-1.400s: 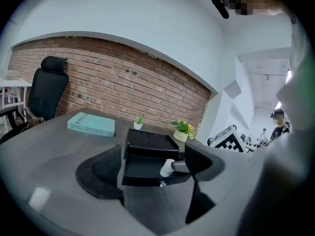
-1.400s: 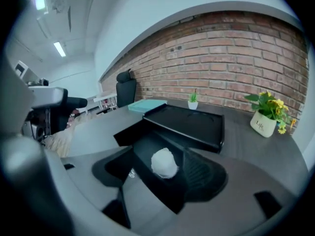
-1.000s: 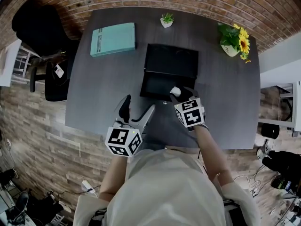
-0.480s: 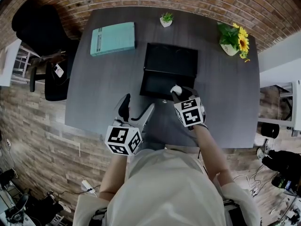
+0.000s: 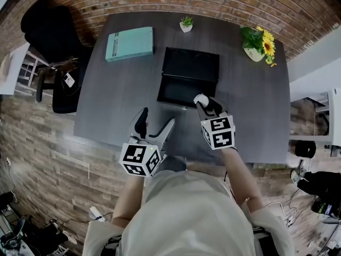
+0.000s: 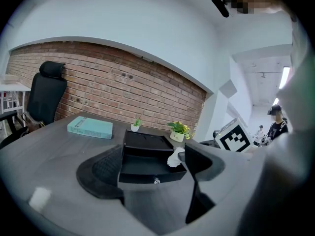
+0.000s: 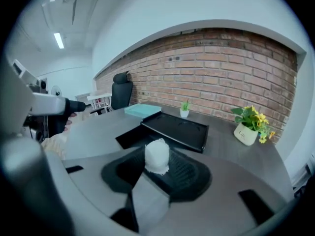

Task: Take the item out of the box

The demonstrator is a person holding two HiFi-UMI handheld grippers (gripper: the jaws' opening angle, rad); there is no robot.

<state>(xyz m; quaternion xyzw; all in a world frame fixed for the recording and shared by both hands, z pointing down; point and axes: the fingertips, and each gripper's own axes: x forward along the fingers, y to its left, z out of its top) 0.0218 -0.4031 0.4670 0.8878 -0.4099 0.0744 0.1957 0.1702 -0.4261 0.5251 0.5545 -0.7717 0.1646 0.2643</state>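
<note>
The black box (image 5: 187, 78) lies open in the middle of the dark table (image 5: 250, 111), its lid flat toward the brick wall. My right gripper (image 5: 201, 101) hangs over the box's near right corner, shut on a small white crumpled item (image 5: 200, 98). That white item (image 7: 157, 156) sits pinched between the pads, with the black box (image 7: 172, 128) below and beyond it. The jaws have just closed in on it. Left of the box's front, my left gripper (image 5: 154, 126) is open and holds nothing. From the left gripper (image 6: 147, 173) I see the box (image 6: 150, 156) and the item (image 6: 174, 157) lifted at its right.
A teal book (image 5: 129, 43) lies at the table's far left. A small potted plant (image 5: 186, 23) and a sunflower pot (image 5: 256, 46) stand along the far edge. A black office chair (image 5: 50, 36) stands off the table's left end.
The right gripper has closed on the white item and lifted it up out of the box, drawing slightly toward me. The left gripper has shifted only a little.
</note>
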